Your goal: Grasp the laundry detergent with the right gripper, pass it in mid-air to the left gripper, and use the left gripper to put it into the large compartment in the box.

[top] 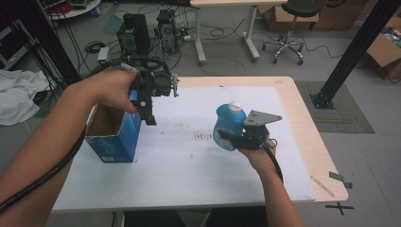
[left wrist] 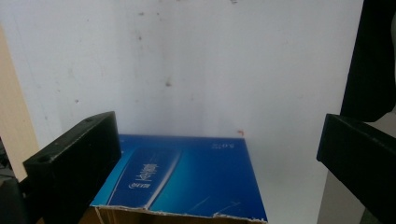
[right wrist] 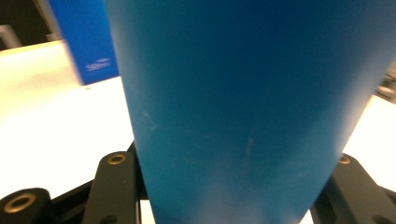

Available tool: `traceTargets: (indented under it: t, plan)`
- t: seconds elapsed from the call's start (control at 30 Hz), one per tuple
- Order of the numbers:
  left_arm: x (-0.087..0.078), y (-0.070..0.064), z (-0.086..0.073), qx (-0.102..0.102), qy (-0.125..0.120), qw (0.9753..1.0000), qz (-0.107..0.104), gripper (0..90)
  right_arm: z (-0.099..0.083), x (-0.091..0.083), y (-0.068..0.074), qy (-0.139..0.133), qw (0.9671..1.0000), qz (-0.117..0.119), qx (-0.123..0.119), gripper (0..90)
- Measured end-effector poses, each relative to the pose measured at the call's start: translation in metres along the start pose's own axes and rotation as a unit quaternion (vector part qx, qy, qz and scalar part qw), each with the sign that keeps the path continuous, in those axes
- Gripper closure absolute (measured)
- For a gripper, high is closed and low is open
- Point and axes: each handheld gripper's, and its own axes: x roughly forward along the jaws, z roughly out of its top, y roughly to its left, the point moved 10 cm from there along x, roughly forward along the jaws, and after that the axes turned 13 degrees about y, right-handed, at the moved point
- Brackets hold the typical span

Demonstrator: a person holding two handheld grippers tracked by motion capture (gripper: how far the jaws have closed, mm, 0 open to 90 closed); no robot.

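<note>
A blue bottle (top: pixel 228 126) with a white cap is held upright above the white table mat (top: pixel 189 156), right of centre. My right gripper (top: pixel 227 137) is shut on its body, and the blue wall of the bottle (right wrist: pixel 252 107) stands close between the jaws in the right gripper view. An open blue cardboard box (top: pixel 113 132) stands at the mat's left side. My left gripper (top: pixel 149 111) hangs open just above the box's right wall, jaws pointing down. The left gripper view looks down on the box's blue side (left wrist: pixel 187 177) between the wide-apart jaws.
The wooden table edge (top: pixel 307 123) runs along the right of the mat. Beyond the table lie cables, computer towers (top: pixel 135 35), a stool (top: pixel 293 28) and cardboard boxes (top: pixel 387 52). A black post (top: pixel 350 56) rises at right. White cloth (top: pixel 16 94) lies at left.
</note>
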Motion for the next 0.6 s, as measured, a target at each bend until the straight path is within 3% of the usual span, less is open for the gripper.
traceTargets:
  t: [0.1,0.13,0.17,0.2,0.3,0.33,0.37,0.4,0.43,0.5,0.57,0.6]
  plan:
    - [-0.001,-0.006,0.003,0.003,-0.001,1.0,-0.002,0.1,0.008,-0.001,0.013,0.011,0.9979,0.049,-0.042,45.8]
    - [-0.001,-0.006,0.003,0.003,-0.001,1.0,-0.002,0.1,0.008,-0.001,0.013,0.011,0.9979,0.049,-0.042,45.8]
    - [-0.001,-0.007,0.004,0.004,-0.003,1.0,-0.003,0.1,0.009,0.002,0.021,0.018,0.9953,0.074,-0.061,45.8]
    - [-0.002,-0.009,0.005,0.007,0.001,1.0,-0.003,0.1,0.009,0.002,0.021,0.018,0.9953,0.074,-0.061,45.8]
    - [-0.002,-0.015,0.008,0.012,0.0,0.9999,-0.004,0.1,0.009,0.006,0.031,0.025,0.9905,0.1,-0.09,45.8]
    - [-0.002,-0.017,0.009,0.013,-0.001,0.9999,-0.004,0.1,0.01,0.009,0.04,0.026,0.986,0.125,-0.108,45.8]
    - [-0.001,-0.022,0.011,0.015,-0.002,0.9999,-0.006,0.1,0.01,0.011,0.045,0.026,0.9841,0.132,-0.116,45.8]
    - [-0.001,-0.022,0.011,0.015,-0.002,0.9999,-0.006,0.1,0.01,0.011,0.045,0.026,0.9841,0.132,-0.116,45.8]
    - [0.0,-0.026,0.014,0.017,-0.004,0.9998,-0.007,0.1,0.012,0.014,0.053,0.026,0.9802,0.146,-0.131,45.7]
    - [0.0,-0.028,0.015,0.018,-0.004,0.9998,-0.006,0.1,0.014,0.016,0.056,0.025,0.9785,0.153,-0.136,45.7]
    - [0.0,-0.035,0.019,0.023,-0.007,0.9997,-0.007,0.1,0.017,0.022,0.067,0.018,0.9735,0.173,-0.149,45.7]
    - [0.0,-0.035,0.019,0.023,-0.007,0.9997,-0.007,0.1,0.017,0.022,0.067,0.018,0.9735,0.173,-0.149,45.7]
